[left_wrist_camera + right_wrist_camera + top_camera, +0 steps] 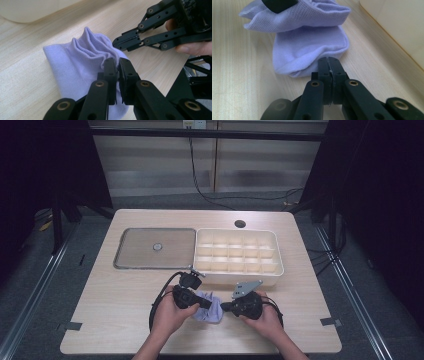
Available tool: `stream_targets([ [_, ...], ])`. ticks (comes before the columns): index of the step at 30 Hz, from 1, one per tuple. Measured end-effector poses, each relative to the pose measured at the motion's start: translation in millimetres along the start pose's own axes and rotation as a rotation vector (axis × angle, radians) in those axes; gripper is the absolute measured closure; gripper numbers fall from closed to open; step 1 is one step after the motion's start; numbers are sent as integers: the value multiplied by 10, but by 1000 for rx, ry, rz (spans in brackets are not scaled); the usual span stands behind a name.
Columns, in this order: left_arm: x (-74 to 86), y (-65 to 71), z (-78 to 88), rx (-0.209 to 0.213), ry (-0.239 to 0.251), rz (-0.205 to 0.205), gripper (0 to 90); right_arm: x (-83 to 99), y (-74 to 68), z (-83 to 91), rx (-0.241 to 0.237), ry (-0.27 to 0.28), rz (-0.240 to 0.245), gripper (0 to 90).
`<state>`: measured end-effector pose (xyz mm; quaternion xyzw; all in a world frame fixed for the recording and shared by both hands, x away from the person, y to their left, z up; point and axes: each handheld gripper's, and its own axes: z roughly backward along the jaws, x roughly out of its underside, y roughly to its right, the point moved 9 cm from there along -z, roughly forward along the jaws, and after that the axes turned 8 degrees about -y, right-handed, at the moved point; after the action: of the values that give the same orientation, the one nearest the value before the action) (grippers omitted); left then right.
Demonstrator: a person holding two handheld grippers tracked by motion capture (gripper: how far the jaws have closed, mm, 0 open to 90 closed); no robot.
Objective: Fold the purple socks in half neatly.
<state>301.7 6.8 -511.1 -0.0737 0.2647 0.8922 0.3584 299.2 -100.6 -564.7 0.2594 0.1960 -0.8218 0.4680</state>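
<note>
Both grippers are on the sock (209,306) now, a lilac one bunched on the table (115,320) just in front of the divided box (240,255). The left gripper (117,65) has its jaws clenched on a fold of the bunched cuff, fabric ruffling up just beyond the tips. The right gripper (328,65) is clamped too, a sliver of pale cloth caught in the seam between its jaws, the rest of the sock spreading ahead of them and to their left. From the left gripper view the right one's tips bite the cloth just past the left jaws, so the two grips sit very close together. That is the risk, I'd say: pull apart from here and the thin pinch on the right could slip off, since it seems to hold only an edge. Or the sock stretches rather than opens, as the left seems to have several layers trapped. A careless lift could also drag the heap against the box wall just beside it.
</note>
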Motion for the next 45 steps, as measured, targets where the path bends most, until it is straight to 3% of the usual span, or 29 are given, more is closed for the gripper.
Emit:
stream_targets([
  [38, 15, 27, -207, -34, -37, -24, 848, -7, -30, -10, -9, 4, 7, 887],
  [45, 34, 18, -252, -16, -34, -24, 828, -8, -32, -9, -11, 5, 5, 885],
])
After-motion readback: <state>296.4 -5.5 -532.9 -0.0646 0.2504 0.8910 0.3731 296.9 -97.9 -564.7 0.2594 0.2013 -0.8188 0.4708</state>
